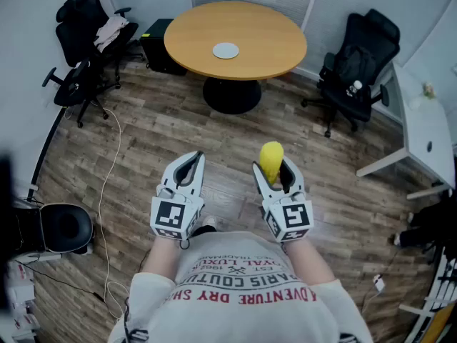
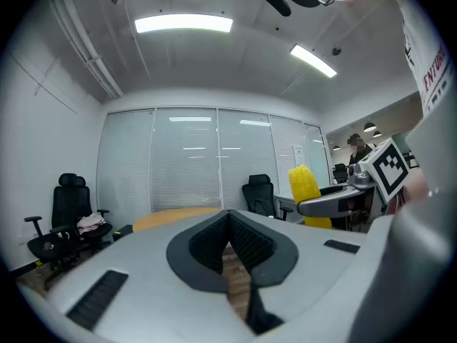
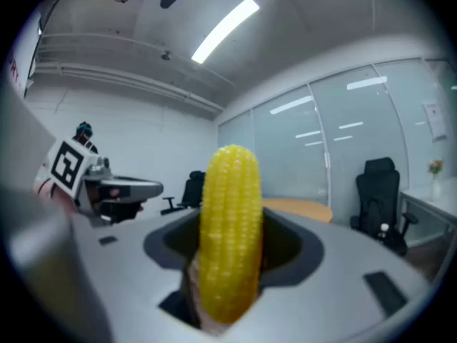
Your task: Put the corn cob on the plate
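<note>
Holding the corn cob (image 1: 270, 157) upright between its jaws, the right claw (image 1: 277, 176) stands beside the left claw (image 1: 187, 171), whose jaws are closed and empty. The plate (image 1: 226, 51) lies on the round table (image 1: 268, 38), well ahead of both claws.

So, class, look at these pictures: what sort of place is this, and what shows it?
Most likely an office meeting room: a round wooden table, black swivel chairs and a glass wall with blinds.
</note>
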